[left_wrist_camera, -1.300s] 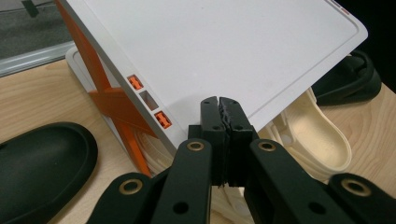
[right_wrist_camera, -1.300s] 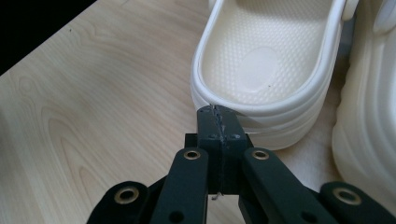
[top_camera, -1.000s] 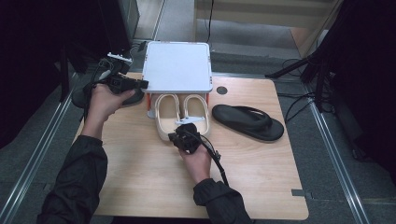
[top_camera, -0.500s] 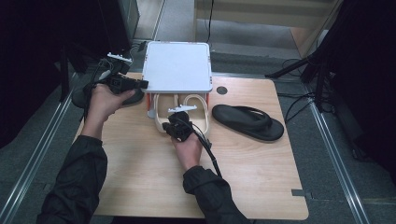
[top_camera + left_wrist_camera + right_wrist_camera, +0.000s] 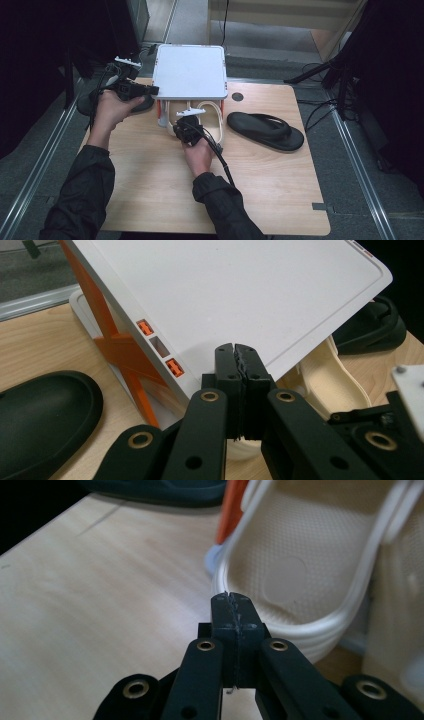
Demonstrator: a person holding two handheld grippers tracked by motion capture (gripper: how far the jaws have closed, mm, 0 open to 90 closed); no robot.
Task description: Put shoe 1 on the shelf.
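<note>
Both grippers are seen fully closed and empty: left gripper [image 5: 239, 351] beside the white-and-orange plastic rack [image 5: 189, 71], right gripper [image 5: 233, 600] at a cream rubber slipper's [image 5: 300, 565] heel.

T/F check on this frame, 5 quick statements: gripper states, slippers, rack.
1. The right gripper is shut with nothing between its jaws. True.
2. The left gripper is open. False: its jaws are closed together.
3. A black slipper lies on the table to the right of the white rack. True.
4. The cream slippers sit on top of the rack. False: they sit under its white top shelf.
5. The right gripper is clamped on the cream slipper's rim. False: it is shut just short of the heel.
</note>
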